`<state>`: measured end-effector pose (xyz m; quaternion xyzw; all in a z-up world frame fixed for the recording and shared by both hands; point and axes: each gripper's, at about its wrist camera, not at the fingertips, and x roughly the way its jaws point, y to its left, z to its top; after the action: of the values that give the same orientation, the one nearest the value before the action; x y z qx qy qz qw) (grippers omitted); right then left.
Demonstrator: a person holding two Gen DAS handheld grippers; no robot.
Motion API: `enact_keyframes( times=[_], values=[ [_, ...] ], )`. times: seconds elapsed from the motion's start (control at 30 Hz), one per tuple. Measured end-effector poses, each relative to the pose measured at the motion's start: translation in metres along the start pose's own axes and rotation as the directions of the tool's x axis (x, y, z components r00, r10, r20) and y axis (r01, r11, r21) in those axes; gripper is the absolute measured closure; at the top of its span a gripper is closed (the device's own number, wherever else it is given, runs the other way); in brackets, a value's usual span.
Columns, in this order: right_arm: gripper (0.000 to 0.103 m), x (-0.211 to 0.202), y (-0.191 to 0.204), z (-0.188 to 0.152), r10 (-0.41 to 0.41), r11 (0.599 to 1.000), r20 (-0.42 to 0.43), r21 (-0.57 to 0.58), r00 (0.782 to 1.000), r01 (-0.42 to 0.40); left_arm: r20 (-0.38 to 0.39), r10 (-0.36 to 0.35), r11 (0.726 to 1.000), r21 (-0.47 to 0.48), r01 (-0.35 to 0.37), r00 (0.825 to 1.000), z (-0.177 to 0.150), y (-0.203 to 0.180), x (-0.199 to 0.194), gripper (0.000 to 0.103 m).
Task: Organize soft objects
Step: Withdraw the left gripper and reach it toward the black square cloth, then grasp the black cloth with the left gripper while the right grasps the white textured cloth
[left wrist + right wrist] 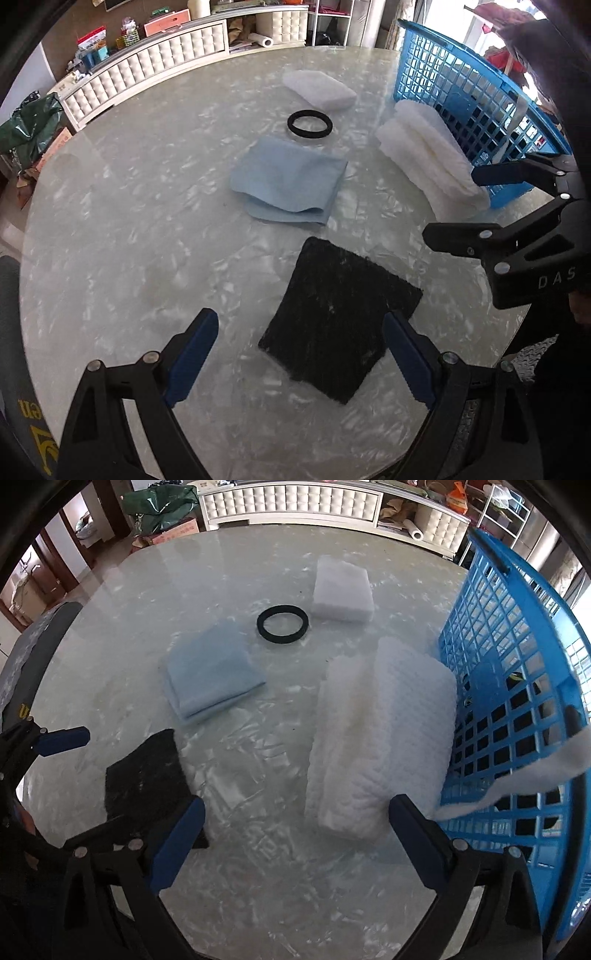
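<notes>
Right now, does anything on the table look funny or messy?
Yes. A white fluffy strip pokes out through the side of the blue basket instead of lying inside. The light blue cloth is folded unevenly, its edges curling. Everything else lies flat.

Daylight comes in from beyond the jaws, upper right, and throws pale glare across the glossy bench (147, 229) ahead of them. Both views are sharp between the jaws, bowed by fisheye toward dark corners. The basket (517, 701) rim blurs slightly.
</notes>
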<state>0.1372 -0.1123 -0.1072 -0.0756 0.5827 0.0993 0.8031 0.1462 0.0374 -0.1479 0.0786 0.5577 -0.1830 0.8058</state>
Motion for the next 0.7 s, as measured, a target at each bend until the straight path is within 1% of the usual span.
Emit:
enact_keyframes(
  times=[0.07, 0.3, 0.4, 0.53, 0.6, 0.67, 0.7],
  values=[
    [0.008, 0.002, -0.001, 0.002, -0.011, 1.000, 0.003, 0.001, 1.000, 0.011, -0.016, 0.004, 1.000, -0.004, -0.004, 1.000, 0.002, 0.001, 0.008, 0.013],
    [0.009, 0.017, -0.006, 0.010, -0.030, 1.000, -0.014, 0.010, 0.999, 0.030, -0.053, -0.004, 1.000, 0.010, 0.005, 0.999, 0.003, -0.001, 0.028, 0.013],
    [0.011, 0.022, -0.006, 0.010, -0.035, 0.999, -0.018, 0.012, 0.999, 0.035, -0.045, -0.010, 1.000, 0.007, 0.010, 0.999, 0.004, 0.001, 0.029, 0.013],
    [0.017, 0.027, -0.008, 0.012, -0.050, 0.998, -0.012, 0.021, 0.999, 0.051, -0.034, 0.000, 1.000, 0.013, 0.000, 0.999, 0.004, -0.001, 0.032, 0.014],
    [0.025, 0.029, -0.011, 0.014, -0.066, 0.998, -0.013, 0.022, 0.998, 0.067, -0.035, 0.000, 1.000, 0.018, 0.000, 0.999, 0.007, -0.002, 0.033, 0.020],
    [0.036, 0.032, -0.012, 0.017, -0.091, 0.996, -0.015, 0.020, 0.996, 0.091, -0.035, -0.002, 1.000, 0.018, 0.002, 0.999, 0.009, -0.004, 0.030, 0.036],
    [0.039, 0.032, -0.013, 0.017, -0.097, 0.995, -0.015, 0.024, 0.995, 0.098, -0.038, -0.006, 1.000, 0.014, 0.007, 0.999, 0.010, -0.004, 0.029, 0.041]
  ],
)
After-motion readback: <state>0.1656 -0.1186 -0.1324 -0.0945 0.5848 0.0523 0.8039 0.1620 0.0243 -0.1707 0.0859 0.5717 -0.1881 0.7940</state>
